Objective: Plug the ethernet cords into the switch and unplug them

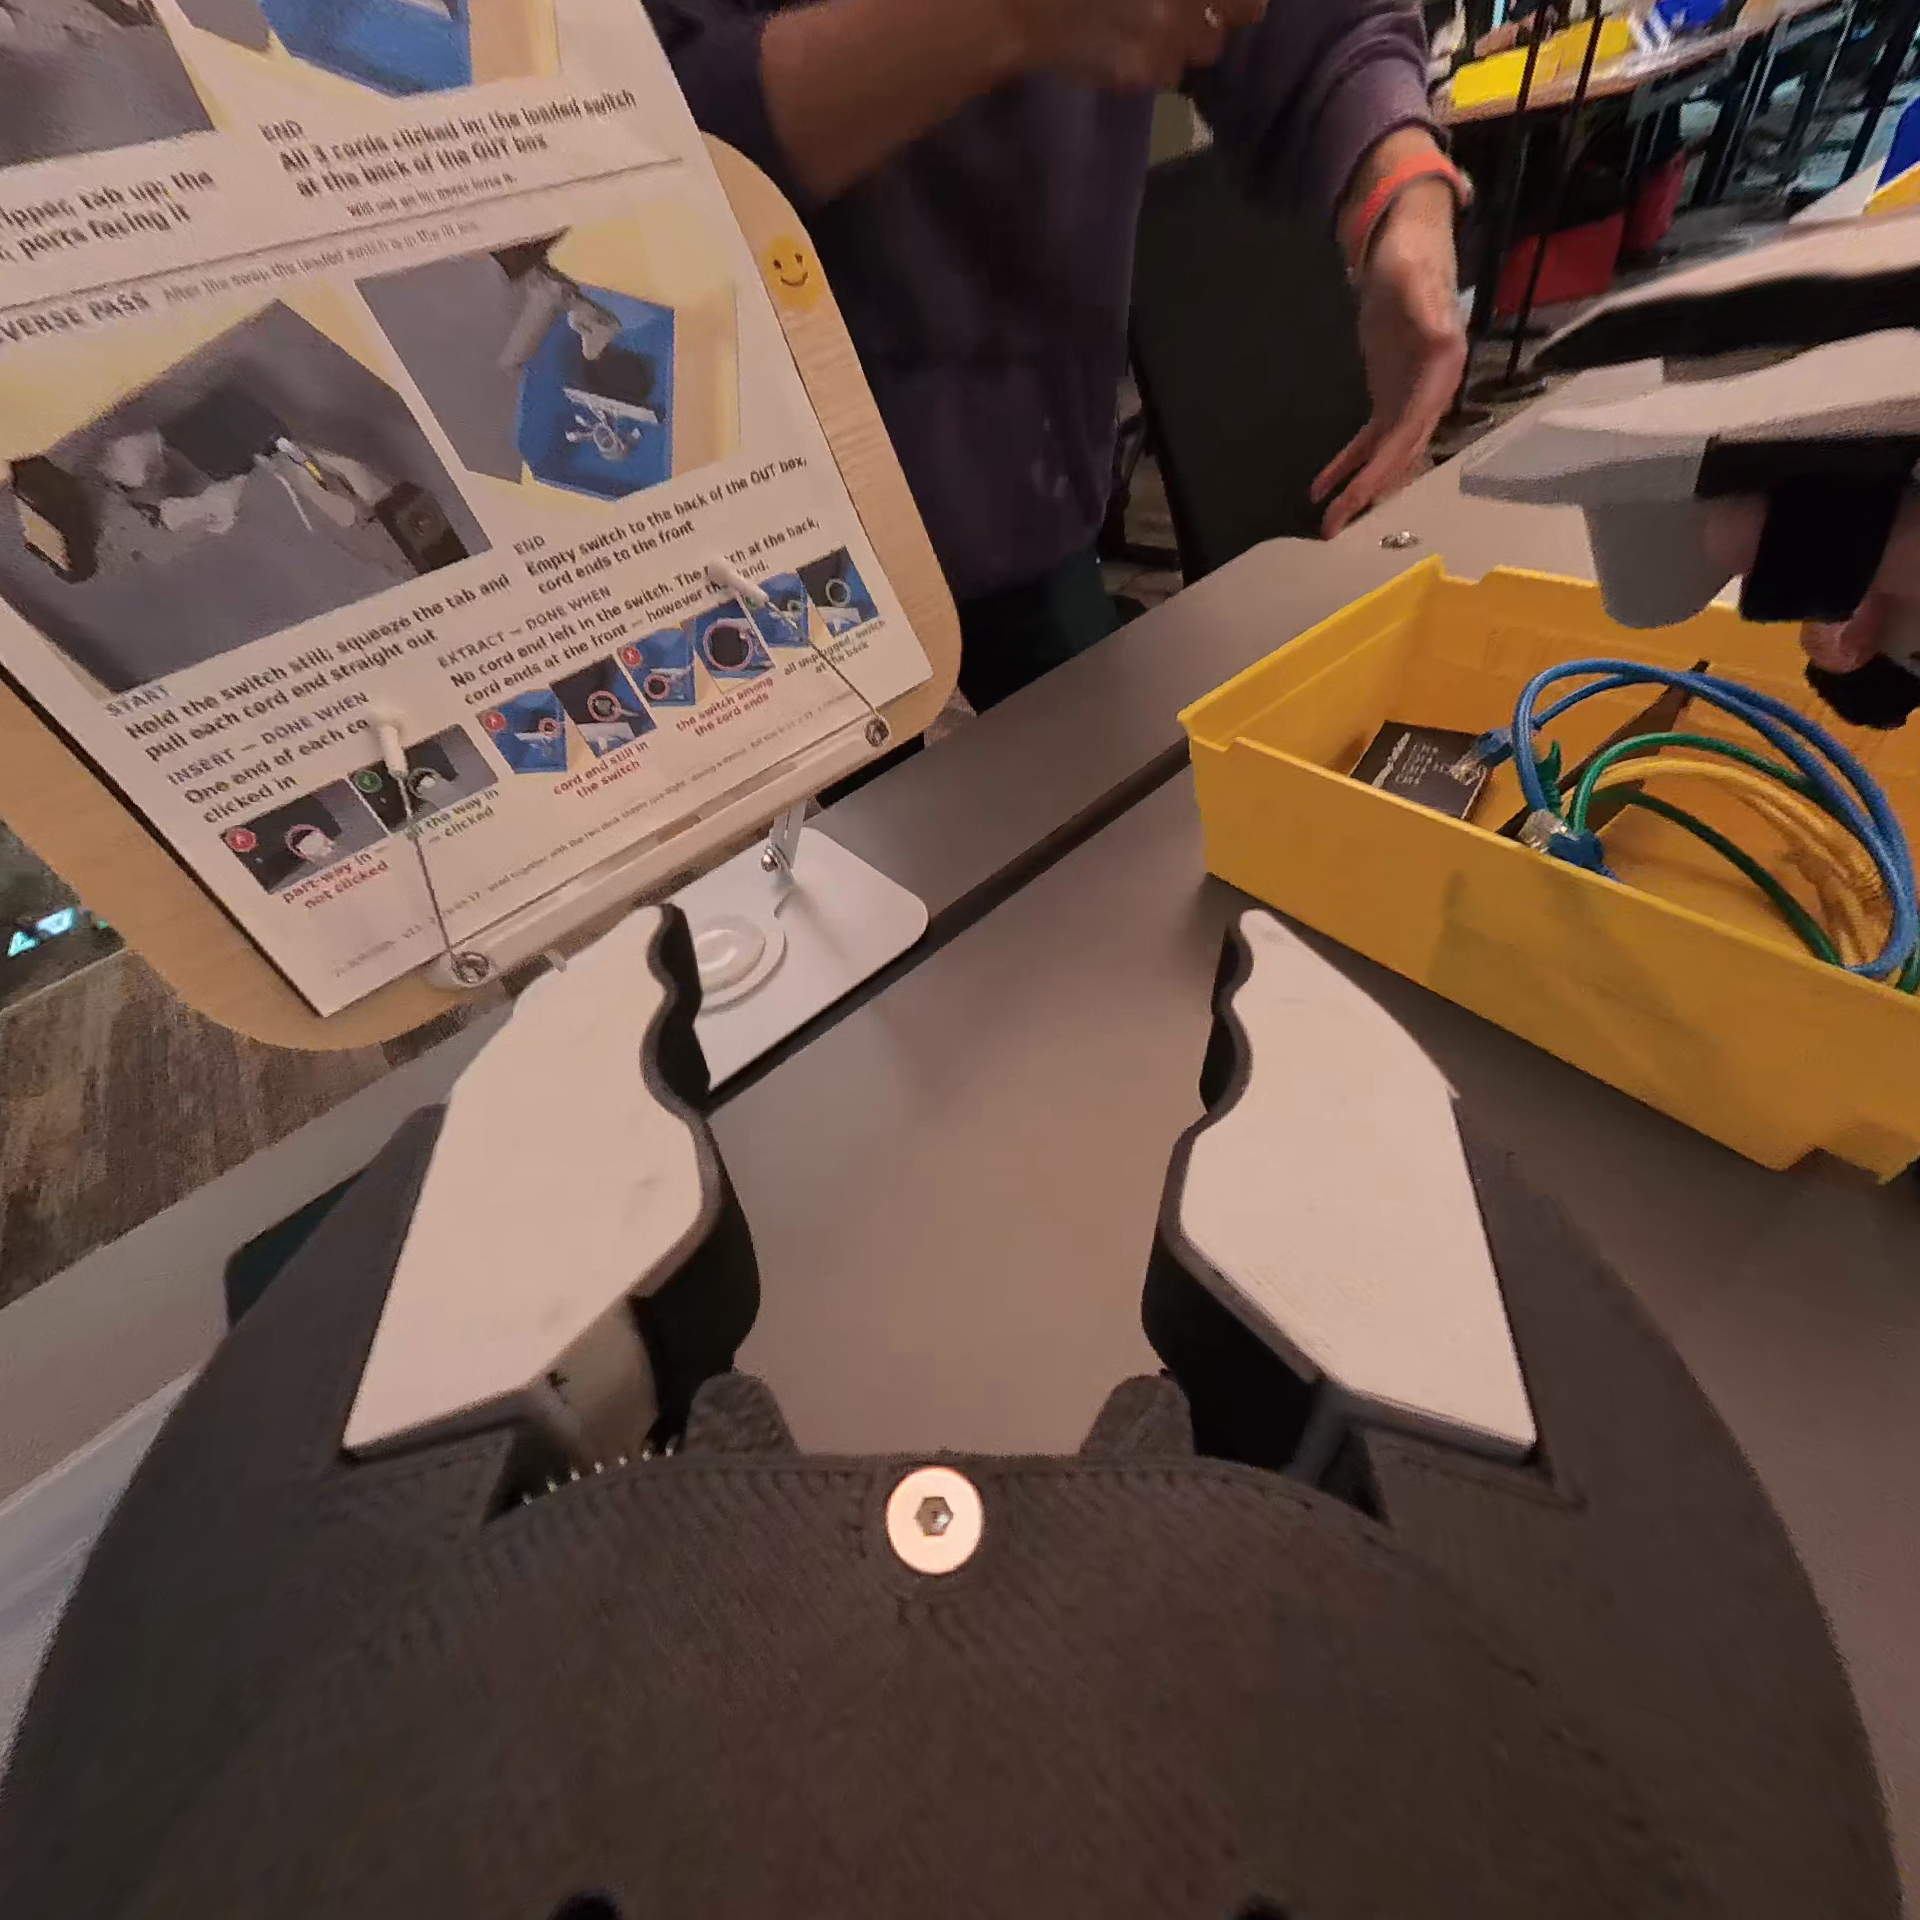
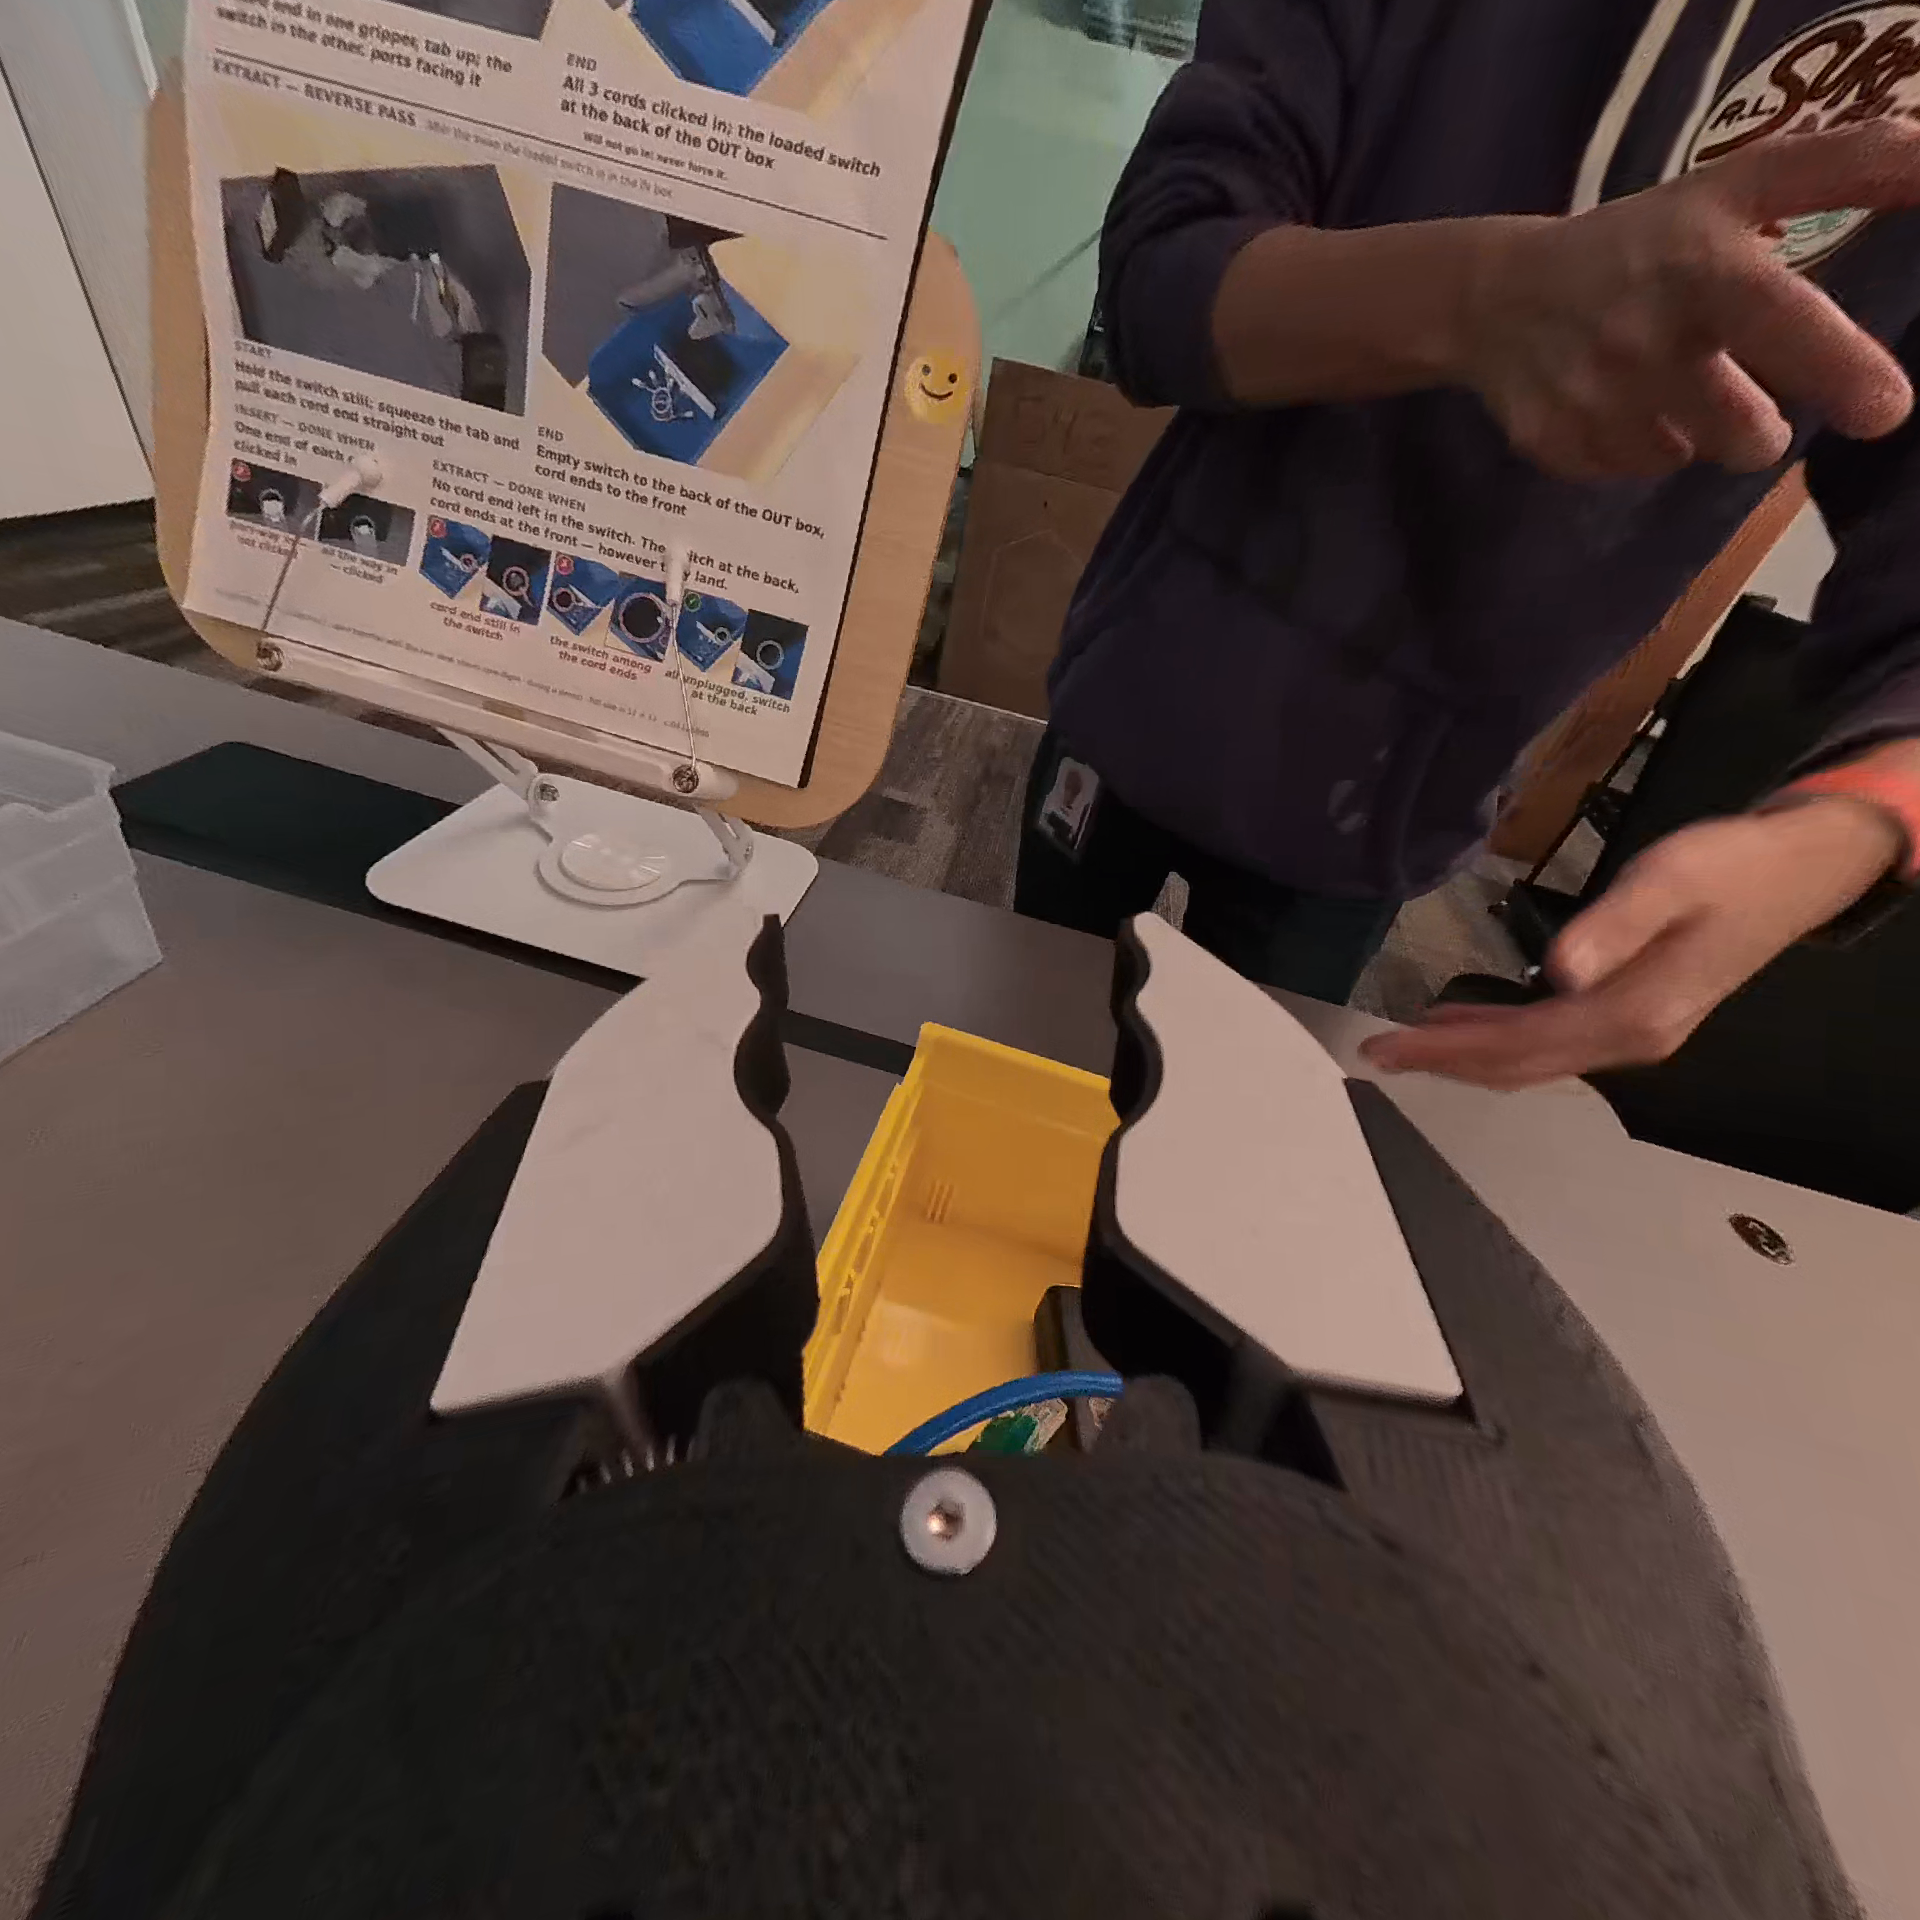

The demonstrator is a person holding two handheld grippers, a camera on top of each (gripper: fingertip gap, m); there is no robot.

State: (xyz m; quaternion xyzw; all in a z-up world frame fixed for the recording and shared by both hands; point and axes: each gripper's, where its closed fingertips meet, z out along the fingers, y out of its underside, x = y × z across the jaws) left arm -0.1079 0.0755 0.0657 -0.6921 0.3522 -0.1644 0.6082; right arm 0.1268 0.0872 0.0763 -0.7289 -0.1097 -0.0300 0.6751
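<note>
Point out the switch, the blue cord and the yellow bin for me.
switch (image 1: 1418,767), left wrist view, its black top face.
blue cord (image 1: 1704,694), left wrist view, top of its loop.
yellow bin (image 1: 1455,883), left wrist view, near outer wall.

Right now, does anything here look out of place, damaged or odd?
Nothing looks damaged or spilled. The switch and loosely tangled ethernet cords lie inside the yellow bin. Only oddity: a bystander's hand hovers at the table edge near the bin.

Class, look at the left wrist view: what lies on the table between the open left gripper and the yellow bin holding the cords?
Nothing: between the left gripper and the yellow bin only bare grey table shows in the left wrist view.
</note>
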